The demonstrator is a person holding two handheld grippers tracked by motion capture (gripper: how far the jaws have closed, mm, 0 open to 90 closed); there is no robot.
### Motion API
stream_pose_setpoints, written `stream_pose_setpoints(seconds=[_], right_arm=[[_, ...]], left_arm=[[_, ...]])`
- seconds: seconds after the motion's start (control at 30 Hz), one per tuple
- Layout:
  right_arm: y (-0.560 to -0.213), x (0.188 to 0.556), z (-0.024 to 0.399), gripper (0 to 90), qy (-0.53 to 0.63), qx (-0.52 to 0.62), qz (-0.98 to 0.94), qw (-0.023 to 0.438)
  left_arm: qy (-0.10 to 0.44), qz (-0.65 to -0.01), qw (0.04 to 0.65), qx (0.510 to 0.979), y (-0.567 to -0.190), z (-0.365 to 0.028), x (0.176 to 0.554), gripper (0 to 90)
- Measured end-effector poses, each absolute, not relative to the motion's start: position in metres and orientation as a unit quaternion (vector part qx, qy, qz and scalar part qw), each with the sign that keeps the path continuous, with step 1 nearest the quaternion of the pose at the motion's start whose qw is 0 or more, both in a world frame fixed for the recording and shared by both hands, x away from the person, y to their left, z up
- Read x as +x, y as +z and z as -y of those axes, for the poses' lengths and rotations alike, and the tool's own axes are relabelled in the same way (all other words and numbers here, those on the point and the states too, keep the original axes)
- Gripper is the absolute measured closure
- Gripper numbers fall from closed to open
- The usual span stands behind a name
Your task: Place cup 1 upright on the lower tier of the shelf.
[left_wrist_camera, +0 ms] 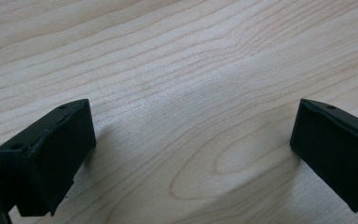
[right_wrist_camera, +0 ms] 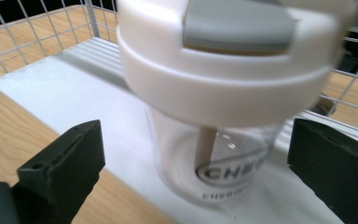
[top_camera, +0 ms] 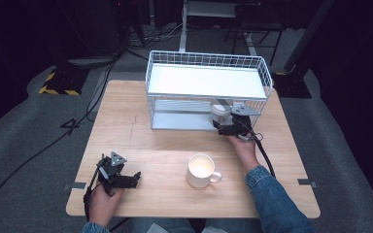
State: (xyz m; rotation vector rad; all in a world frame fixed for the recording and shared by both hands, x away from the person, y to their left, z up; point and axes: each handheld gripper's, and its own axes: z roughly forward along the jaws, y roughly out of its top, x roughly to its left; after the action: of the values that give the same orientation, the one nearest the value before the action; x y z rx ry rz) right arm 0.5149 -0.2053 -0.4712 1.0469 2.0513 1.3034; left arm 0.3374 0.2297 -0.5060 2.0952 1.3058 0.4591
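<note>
Resting on the wooden desk (top_camera: 141,121), the white wire rack (top_camera: 209,90) takes up the far half, its open front facing me so I can reach the lower shelf (top_camera: 179,120) without lifting over the mesh. I judge that shelf is where the clear bottle (top_camera: 220,112) belongs: it stands upright there on its base, near the right end, its white lid and grey flip cap on top. Nearer me, the cream mug (top_camera: 201,171) sits on the desk with its handle turned right, well apart from both hands.

My right tool (top_camera: 229,127) is at the shelf's front edge, spread wide; in the right gripper view the bottle (right_wrist_camera: 214,140) stands between the two black jaws with clear gaps on either side, so neither pad presses it. The bottle is thus just ahead of this tool, standing on its own.

My left tool (top_camera: 135,177) lies low at the near left of the desk, also spread, with bare wood between its jaws (left_wrist_camera: 191,140), parked out of the way.
</note>
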Motion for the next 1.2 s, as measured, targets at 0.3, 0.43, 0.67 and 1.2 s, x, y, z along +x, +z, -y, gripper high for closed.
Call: stream_pose_setpoints(seconds=[0.3,0.43,0.67,1.2], right_arm=[[-0.453,0.488,0.218,4.2,0.494,0.371,-0.75,0.236],[-0.446,0.476,0.224,4.2,0.498,0.366,-0.751,0.231],[-0.428,0.438,0.229,0.9,0.482,0.342,-0.775,0.224],[-0.41,0.387,0.258,1.4,0.497,0.346,-0.77,0.201]], left_arm=[[0.175,-0.494,0.31,0.794,-0.506,-0.23,0.338,0.4],[0.173,-0.49,0.311,0.796,-0.506,-0.229,0.339,0.4],[0.164,-0.47,0.316,0.807,-0.506,-0.23,0.347,0.4],[0.172,-0.486,0.313,0.798,-0.506,-0.226,0.344,0.6]])
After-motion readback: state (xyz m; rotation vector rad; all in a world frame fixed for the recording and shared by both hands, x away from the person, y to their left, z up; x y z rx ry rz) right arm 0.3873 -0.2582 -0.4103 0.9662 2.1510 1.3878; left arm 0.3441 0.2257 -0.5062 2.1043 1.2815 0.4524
